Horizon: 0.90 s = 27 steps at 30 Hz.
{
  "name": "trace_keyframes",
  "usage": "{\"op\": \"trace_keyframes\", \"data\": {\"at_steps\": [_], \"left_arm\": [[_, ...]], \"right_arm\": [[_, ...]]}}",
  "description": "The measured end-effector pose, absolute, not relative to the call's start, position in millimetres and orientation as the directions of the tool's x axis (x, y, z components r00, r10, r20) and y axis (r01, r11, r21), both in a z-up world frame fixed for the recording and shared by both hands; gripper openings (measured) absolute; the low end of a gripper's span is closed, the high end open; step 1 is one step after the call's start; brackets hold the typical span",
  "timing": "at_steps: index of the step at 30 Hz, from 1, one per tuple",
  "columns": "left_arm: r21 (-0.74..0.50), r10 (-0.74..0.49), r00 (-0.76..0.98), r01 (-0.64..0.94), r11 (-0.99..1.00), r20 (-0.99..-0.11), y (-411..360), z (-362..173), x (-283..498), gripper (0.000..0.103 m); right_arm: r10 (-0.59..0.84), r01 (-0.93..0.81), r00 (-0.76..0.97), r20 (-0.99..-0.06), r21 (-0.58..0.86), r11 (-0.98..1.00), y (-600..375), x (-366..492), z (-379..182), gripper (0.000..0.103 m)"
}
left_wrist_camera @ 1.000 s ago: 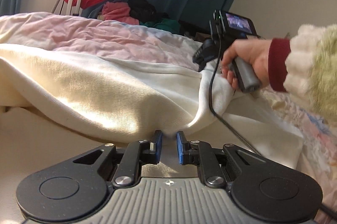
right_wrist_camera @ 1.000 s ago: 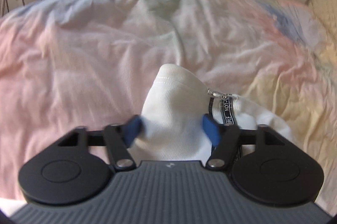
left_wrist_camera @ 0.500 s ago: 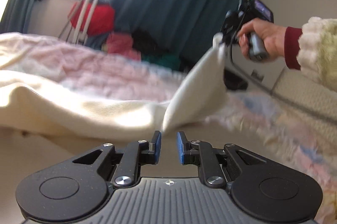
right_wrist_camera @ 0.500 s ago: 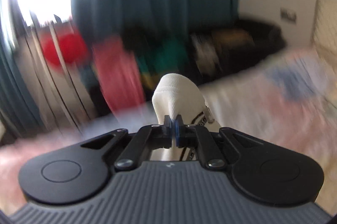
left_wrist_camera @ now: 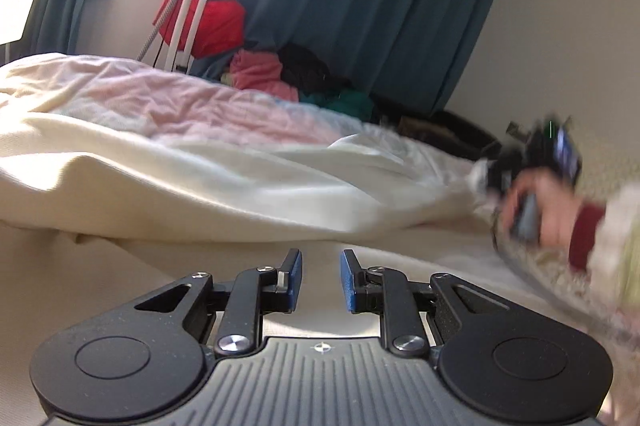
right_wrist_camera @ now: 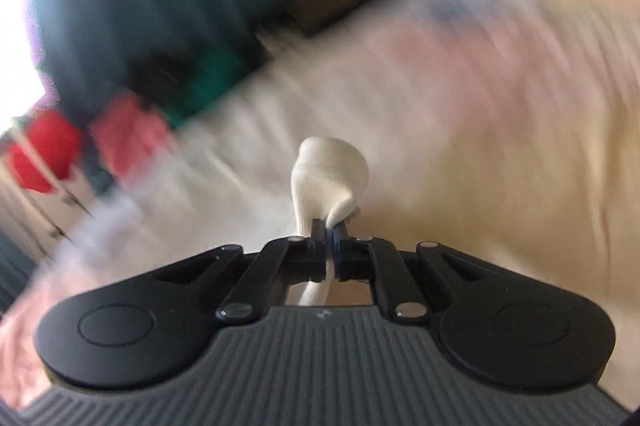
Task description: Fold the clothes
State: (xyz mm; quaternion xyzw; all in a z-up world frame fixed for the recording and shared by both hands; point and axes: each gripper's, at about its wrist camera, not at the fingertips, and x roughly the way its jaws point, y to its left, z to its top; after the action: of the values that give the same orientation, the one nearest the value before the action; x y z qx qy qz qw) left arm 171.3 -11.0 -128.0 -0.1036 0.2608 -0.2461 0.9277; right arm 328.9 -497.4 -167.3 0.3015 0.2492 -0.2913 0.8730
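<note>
— Where's the garment?

— The cream garment (left_wrist_camera: 248, 194) lies rumpled across the bed (left_wrist_camera: 132, 98), over the pink quilt. The right gripper (right_wrist_camera: 330, 240) has its fingers (right_wrist_camera: 318, 240) clamped tight on a bunched white corner of it (the rest of that view is a blur).

— And the other one?

— The left gripper (left_wrist_camera: 320, 280) sits low over the cloth, its blue fingers (left_wrist_camera: 295, 280) apart and opening, nothing between them. The right hand (left_wrist_camera: 536, 210) is off at the bed's far side.
</note>
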Motion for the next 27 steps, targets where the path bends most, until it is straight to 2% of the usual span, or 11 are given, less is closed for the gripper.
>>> {"op": "trace_keyframes", "data": {"at_steps": [1, 3, 5, 8, 10, 12, 13, 15, 16, 21, 27], "left_arm": [[-0.313, -0.508, 0.741, 0.403, 0.860, -0.440, -13, -130, 172, 0.021], [-0.308, -0.506, 0.737, 0.404, 0.862, -0.449, -14, -132, 174, 0.021], [-0.306, -0.505, 0.732, 0.403, 0.862, -0.458, -17, -136, 178, 0.022], [-0.292, -0.492, 0.726, 0.397, 0.870, -0.479, -23, -143, 182, 0.023], [-0.284, -0.485, 0.722, 0.393, 0.874, -0.493, -26, -146, 184, 0.024], [-0.276, -0.481, 0.723, 0.394, 0.877, -0.495, -28, -147, 186, 0.026], [-0.273, -0.480, 0.724, 0.395, 0.877, -0.495, -28, -148, 187, 0.027], [-0.267, -0.479, 0.726, 0.398, 0.878, -0.494, -29, -149, 186, 0.029], [-0.262, -0.477, 0.727, 0.399, 0.879, -0.494, -30, -149, 186, 0.031], [-0.237, -0.454, 0.742, 0.388, 0.891, -0.493, -32, -143, 179, 0.043], [-0.285, -0.411, 0.775, 0.306, 0.909, -0.480, -8, -118, 166, 0.060]], "right_arm": [[-0.333, 0.653, 0.720, -0.609, 0.431, 0.623, -503, 315, -188, 0.006], [-0.304, 0.599, 0.783, -0.543, 0.523, 0.607, -507, 297, -206, 0.006], [-0.295, 0.588, 0.790, -0.538, 0.527, 0.614, -508, 298, -205, 0.007], [-0.290, 0.595, 0.779, -0.557, 0.507, 0.624, -509, 304, -198, 0.013], [-0.273, 0.587, 0.773, -0.572, 0.483, 0.650, -506, 292, -195, 0.023], [-0.255, 0.577, 0.767, -0.589, 0.459, 0.676, -503, 281, -191, 0.040], [-0.247, 0.562, 0.772, -0.585, 0.448, 0.696, -496, 273, -186, 0.045], [-0.238, 0.536, 0.780, -0.578, 0.422, 0.732, -480, 254, -173, 0.066], [-0.237, 0.526, 0.782, -0.576, 0.406, 0.747, -472, 241, -167, 0.070], [-0.163, 0.495, 0.772, -0.614, 0.421, 0.760, -424, 181, -123, 0.071], [-0.075, 0.409, 0.818, -0.570, 0.485, 0.773, -358, 109, -105, 0.074]]}}
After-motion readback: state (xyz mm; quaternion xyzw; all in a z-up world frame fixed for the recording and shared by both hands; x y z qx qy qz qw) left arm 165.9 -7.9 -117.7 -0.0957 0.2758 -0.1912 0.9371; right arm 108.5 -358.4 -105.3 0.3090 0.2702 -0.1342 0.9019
